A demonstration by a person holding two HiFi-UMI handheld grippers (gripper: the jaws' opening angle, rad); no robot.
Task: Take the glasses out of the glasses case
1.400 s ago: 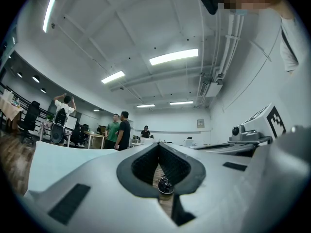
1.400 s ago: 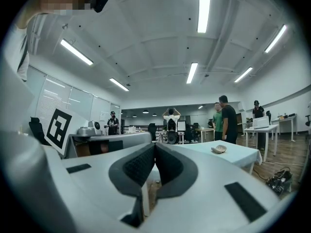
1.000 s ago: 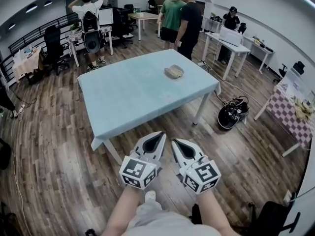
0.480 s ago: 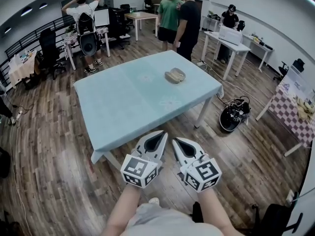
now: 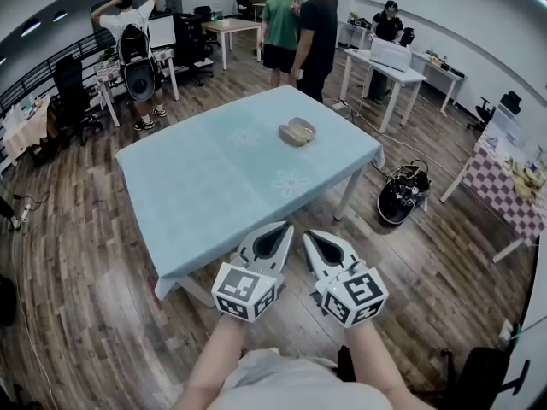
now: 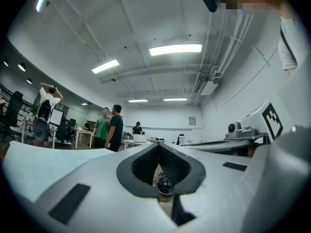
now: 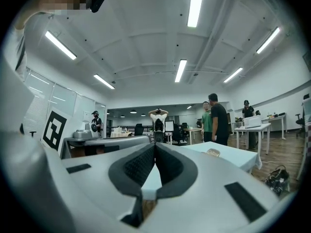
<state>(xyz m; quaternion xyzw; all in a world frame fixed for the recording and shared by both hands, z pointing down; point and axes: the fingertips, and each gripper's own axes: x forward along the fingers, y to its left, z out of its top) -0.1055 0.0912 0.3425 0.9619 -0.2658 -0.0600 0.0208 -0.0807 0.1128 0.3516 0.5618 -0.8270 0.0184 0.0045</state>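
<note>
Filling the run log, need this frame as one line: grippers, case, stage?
left gripper: shut, empty | right gripper: shut, empty | glasses case: on far side of table, untouched | stage: case not yet reached

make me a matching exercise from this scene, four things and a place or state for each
Things:
1 glasses case
2 table
3 left gripper
4 person in a green shirt

Places or states:
a covered in a light blue cloth
b jaws shut, nothing between them
c standing beyond the table's far side
d lying on the far part of the table

Pairs: 1-d, 2-a, 3-b, 4-c
</note>
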